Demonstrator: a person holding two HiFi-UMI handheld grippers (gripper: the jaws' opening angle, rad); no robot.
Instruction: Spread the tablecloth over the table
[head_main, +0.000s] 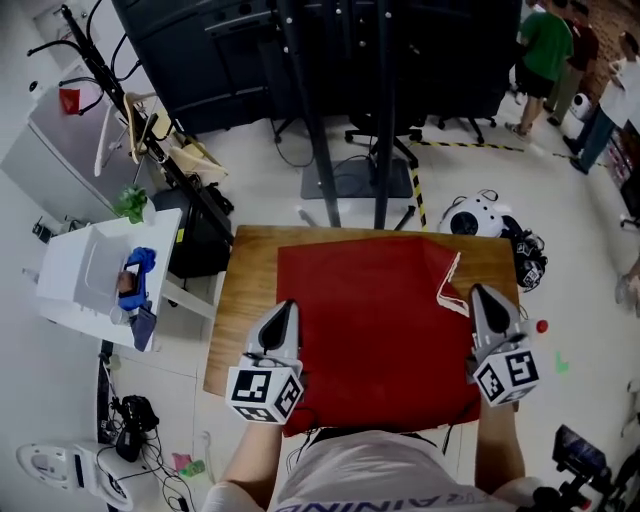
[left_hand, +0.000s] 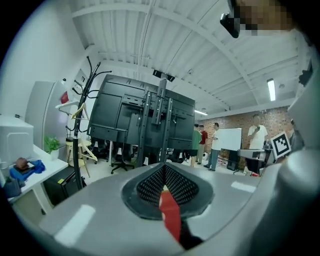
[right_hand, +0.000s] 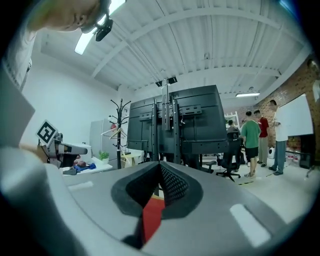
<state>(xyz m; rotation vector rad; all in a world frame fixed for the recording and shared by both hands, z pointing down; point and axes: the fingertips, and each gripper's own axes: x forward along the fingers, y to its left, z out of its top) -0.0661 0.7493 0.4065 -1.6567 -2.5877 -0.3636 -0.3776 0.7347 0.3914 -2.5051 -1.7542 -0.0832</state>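
Our left gripper (head_main: 284, 308) and right gripper (head_main: 484, 295) pinch the tablecloth (head_main: 372, 320) mid-spread; next we must pull it flat over the table (head_main: 243, 290).

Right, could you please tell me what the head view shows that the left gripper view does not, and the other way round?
Only the head view shows the brown wooden table, the red fabric tablecloth covering most of it, and its far right corner folded back. Only the left gripper view shows the left tongs shut on a pinch of that cloth, the white ribbed ceiling and a white whiteboard. Both show the tablecloth, the big black screen on its stand and the black coat rack.
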